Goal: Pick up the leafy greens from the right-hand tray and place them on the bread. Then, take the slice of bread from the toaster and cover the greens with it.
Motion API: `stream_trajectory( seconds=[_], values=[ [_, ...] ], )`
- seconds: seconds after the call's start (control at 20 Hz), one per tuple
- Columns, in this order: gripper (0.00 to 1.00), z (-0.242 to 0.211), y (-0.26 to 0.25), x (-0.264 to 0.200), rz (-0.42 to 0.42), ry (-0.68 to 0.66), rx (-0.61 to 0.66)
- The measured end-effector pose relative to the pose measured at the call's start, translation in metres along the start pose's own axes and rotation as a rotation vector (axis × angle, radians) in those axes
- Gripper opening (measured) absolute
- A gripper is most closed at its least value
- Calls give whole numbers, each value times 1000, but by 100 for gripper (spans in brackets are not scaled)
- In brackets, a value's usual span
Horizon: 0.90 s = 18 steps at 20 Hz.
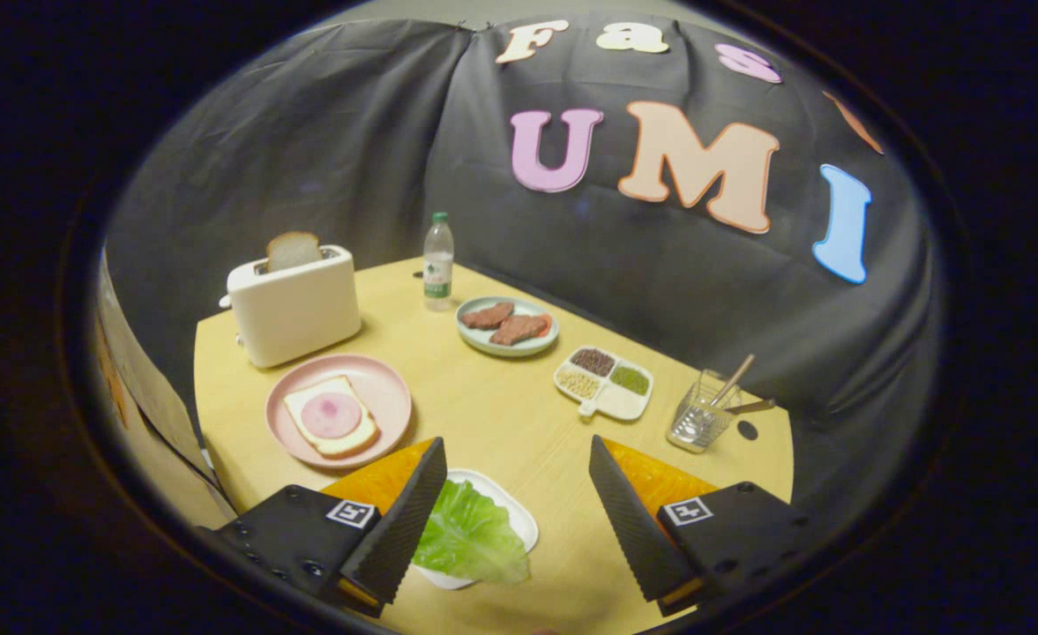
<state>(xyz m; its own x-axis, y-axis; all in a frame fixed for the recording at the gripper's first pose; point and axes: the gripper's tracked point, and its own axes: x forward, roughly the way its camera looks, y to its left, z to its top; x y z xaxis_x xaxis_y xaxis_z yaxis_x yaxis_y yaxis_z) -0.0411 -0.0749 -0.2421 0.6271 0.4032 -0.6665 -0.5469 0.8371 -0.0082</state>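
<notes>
Claw [519, 472] open above leafy greens [468, 536].

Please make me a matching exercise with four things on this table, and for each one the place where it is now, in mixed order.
1. bread slice
2. leafy greens
3. water bottle
4. ham slice

A. on the bread on the pink plate
B. standing in the toaster
C. on the white tray, between the open gripper fingers
D. upright beside the toaster

Pairs: 1-B, 2-C, 3-D, 4-A

Your gripper [519, 503] carried ribbed wedge-shaped jaws, spread wide apart, on black screw-fastened mounts, each bearing a square coded marker.
</notes>
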Motion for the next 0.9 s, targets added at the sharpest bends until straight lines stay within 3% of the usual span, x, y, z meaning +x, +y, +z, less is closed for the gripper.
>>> stream_trajectory(
  seconds=[0.45,0.9],
  values=[
    [100,-69,29,32,153,182,-28],
    [100,-127,48,46,223,329,-33]
  ],
)
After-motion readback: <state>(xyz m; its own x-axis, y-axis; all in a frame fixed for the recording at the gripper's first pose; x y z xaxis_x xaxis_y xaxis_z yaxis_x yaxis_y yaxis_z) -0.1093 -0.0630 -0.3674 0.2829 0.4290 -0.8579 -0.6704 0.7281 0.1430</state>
